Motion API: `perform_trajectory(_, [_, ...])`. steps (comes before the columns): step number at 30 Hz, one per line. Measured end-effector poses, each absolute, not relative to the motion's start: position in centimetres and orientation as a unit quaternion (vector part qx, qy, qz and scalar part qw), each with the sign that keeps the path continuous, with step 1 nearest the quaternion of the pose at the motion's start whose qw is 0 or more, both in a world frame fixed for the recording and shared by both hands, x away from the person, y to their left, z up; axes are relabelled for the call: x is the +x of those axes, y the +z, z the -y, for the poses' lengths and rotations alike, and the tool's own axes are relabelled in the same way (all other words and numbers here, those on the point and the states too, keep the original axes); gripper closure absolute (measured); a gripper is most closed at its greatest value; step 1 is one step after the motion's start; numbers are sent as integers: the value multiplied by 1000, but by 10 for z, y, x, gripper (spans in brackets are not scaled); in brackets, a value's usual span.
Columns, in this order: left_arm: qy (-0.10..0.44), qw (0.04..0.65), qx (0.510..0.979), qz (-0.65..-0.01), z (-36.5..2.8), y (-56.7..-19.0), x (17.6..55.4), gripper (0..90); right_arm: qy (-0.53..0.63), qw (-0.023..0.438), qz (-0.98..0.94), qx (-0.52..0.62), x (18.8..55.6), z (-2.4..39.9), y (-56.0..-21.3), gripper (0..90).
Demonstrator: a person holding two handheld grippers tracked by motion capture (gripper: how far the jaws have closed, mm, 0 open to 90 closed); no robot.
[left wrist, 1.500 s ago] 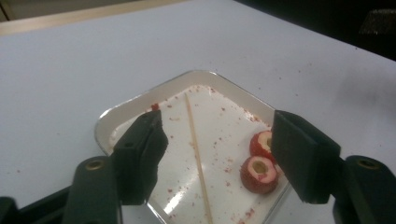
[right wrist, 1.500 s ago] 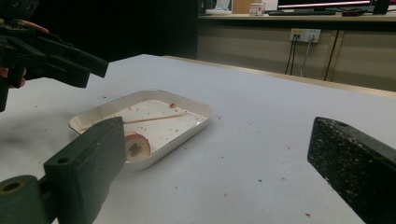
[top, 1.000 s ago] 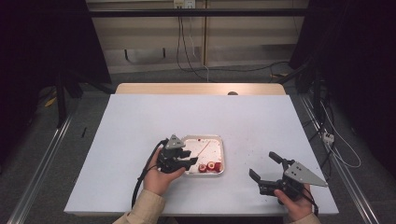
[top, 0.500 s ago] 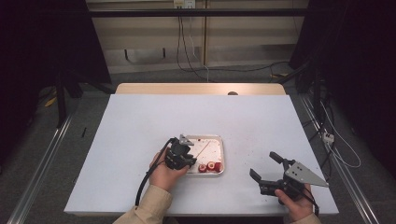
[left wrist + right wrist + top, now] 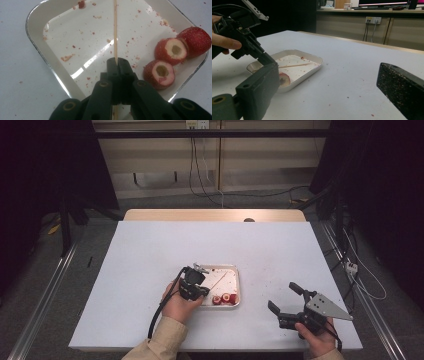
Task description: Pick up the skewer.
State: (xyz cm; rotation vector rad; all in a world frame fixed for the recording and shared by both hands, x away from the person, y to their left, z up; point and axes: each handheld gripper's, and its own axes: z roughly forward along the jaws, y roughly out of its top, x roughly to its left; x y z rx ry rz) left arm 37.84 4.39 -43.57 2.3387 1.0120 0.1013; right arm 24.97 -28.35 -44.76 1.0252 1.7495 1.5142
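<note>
A white tray [image 5: 236,272] [image 5: 35,17] [image 5: 313,65] holds a thin wooden skewer [image 5: 220,279] [image 5: 115,30] [image 5: 292,65] and three hulled strawberries [image 5: 224,298] [image 5: 160,73] [image 5: 283,80] in its near right corner. My left gripper [image 5: 205,291] [image 5: 117,60] [image 5: 269,60] reaches into the tray from its left side. Its jaws have just been closing and now pinch the near end of the skewer, which lies flat on the tray floor. My right gripper [image 5: 284,296] [image 5: 329,85] rests open low over the table, right of the tray, with nothing between its jaws.
Red crumbs and juice spots speckle the tray floor and the white table [image 5: 150,255] around it. A wooden bench edge [image 5: 215,215] runs behind the table. Cables hang at the back wall, and metal rails flank both sides.
My left hand has shifted slightly right onto the tray's left edge and its gripper has tipped down into the tray. The right gripper has stayed put.
</note>
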Motion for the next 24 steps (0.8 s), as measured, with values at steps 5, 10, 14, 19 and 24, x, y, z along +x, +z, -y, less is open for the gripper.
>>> perform_trajectory(5, [29, 289, 877, -383, -49, -424, 379, 895, 571, 301, -659, 386, 250, 283, -448, 42])
perform_trajectory(10, [27, 276, 882, -381, -56, -419, 377, 895, 570, 301, -661, 385, 250, 283, -448, 42])
perform_trajectory(14, [16, 261, 888, -379, -58, -419, 375, 894, 569, 300, -661, 385, 250, 283, -448, 42])
perform_trajectory(19, [18, 248, 895, -370, -54, -420, 375, 882, 569, 299, -663, 383, 250, 281, -448, 42])
perform_trajectory(24, [16, 244, 894, -375, -50, -426, 376, 876, 569, 298, -664, 382, 251, 281, -449, 43])
